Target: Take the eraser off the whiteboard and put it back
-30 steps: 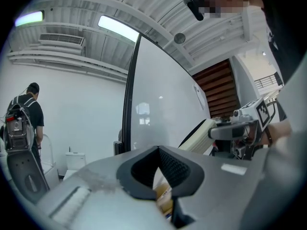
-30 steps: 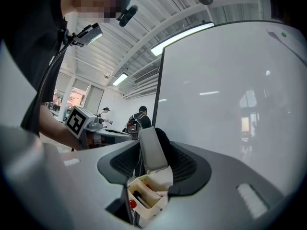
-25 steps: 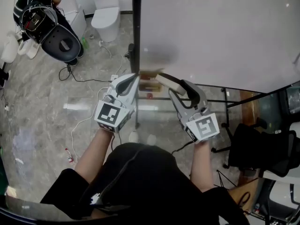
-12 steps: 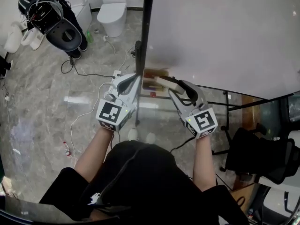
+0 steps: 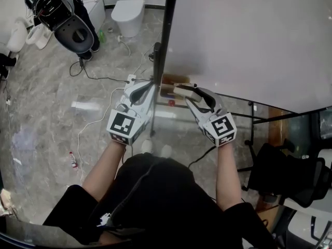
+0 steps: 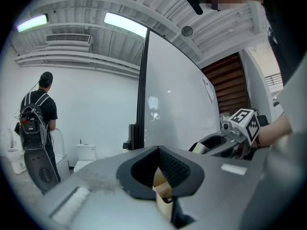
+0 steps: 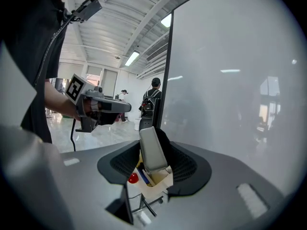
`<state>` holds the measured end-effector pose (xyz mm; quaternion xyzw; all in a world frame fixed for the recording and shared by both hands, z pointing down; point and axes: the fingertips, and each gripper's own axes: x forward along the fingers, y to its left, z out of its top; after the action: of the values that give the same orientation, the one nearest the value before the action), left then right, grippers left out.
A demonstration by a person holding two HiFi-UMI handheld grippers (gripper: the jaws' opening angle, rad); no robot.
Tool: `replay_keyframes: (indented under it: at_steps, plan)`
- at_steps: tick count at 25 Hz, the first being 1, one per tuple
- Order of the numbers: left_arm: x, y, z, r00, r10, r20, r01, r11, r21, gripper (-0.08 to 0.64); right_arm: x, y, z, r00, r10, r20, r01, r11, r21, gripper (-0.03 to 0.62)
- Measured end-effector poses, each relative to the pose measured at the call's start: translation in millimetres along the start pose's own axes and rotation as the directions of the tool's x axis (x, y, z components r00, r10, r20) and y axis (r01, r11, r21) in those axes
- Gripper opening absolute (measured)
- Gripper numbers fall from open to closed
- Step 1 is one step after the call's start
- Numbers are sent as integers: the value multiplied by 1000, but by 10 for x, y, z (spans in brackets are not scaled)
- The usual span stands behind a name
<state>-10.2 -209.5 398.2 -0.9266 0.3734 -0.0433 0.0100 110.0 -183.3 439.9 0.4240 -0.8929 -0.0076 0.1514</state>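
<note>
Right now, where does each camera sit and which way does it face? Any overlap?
Head view: on the person's head, facing steeply down at floor and whiteboard; torso, forearms, left tongs, right tongs show.
Left gripper view: on the left tongs, facing the whiteboard's edge; right tongs show.
Right gripper view: on the right tongs, facing along the whiteboard; gripped eraser, left tongs show.
Shared: each gripper view catches the other tongs.

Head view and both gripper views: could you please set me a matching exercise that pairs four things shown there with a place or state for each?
Things:
1. eraser
2. left gripper
3. toilet
4. whiteboard

Places or states:
A. stands on the floor, far off
B. upright, beside the black post
C. held in the right gripper
D. holds nothing

Pairs: 1-C, 2-D, 3-A, 4-B
</note>
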Motion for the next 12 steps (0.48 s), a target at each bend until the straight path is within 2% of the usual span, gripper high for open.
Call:
replay_keyframes:
  at_steps: [12]
  plan:
    - [-53, 17, -86, 1000, 20, -15, -20, 1000, -11, 6, 268, -5, -422, 988, 69, -139, -73, 997, -18, 198]
